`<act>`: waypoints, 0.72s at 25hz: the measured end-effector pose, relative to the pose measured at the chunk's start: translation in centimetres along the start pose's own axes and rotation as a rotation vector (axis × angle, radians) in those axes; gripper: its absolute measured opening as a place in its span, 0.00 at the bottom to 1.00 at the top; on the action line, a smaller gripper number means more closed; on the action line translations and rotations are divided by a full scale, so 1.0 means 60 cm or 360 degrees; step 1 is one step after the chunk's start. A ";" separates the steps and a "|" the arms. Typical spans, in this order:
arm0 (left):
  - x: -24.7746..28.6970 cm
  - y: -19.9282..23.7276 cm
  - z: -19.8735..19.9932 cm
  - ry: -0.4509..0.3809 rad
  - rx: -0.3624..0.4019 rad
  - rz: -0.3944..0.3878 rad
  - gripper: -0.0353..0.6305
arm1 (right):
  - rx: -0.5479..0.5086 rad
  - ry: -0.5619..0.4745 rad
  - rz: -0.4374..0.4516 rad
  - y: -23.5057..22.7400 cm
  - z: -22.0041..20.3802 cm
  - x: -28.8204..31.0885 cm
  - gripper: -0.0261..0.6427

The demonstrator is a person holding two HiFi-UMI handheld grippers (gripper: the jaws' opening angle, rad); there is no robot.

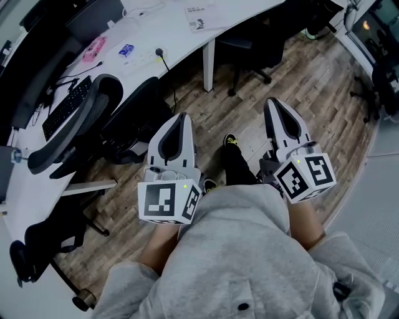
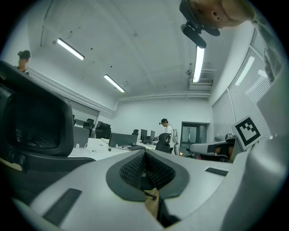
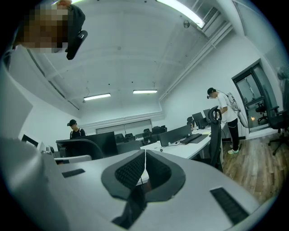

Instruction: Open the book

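The white desk [image 1: 177,34] bears a keyboard [image 1: 67,107] and papers [image 1: 202,17].

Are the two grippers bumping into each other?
Apart. In the head view, wooden floor and a leg show between the left gripper and the right gripper.

Bare wood floor [image 1: 312,75] lies open ahead of the right hand-held gripper [image 1: 275,103], toward the upper right. Left of the left hand-held gripper [image 1: 181,118], a black office chair [image 1: 81,124] crowds the curved counter [image 1: 168,31]; its white leg [image 1: 209,62] and another chair [image 1: 252,43] block the top centre.
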State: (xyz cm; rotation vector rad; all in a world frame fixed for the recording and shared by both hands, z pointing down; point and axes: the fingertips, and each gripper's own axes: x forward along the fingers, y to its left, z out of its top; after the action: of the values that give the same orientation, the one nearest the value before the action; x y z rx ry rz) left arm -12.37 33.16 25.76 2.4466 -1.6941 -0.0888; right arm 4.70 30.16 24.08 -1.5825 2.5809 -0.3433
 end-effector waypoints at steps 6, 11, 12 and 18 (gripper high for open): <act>0.037 0.003 -0.007 0.0025 0.0017 -0.0019 0.07 | 0.0035 -0.0012 -0.0011 -0.033 0.001 0.025 0.08; 0.076 0.006 -0.008 0.0033 0.0017 -0.0030 0.07 | 0.0052 0.0015 -0.0016 -0.064 -0.004 0.051 0.08; 0.085 0.008 -0.007 0.0031 0.0017 -0.0030 0.07 | 0.0050 0.0016 -0.0016 -0.071 -0.004 0.058 0.08; 0.142 0.024 -0.013 0.0049 0.0012 -0.0013 0.07 | -0.0194 -0.0014 -0.0010 -0.108 0.020 0.096 0.08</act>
State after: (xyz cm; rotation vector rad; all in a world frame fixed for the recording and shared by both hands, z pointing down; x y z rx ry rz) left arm -10.57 24.76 27.18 2.4478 -1.6749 -0.0459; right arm 7.92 22.02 24.70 -1.6262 2.6368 -0.1823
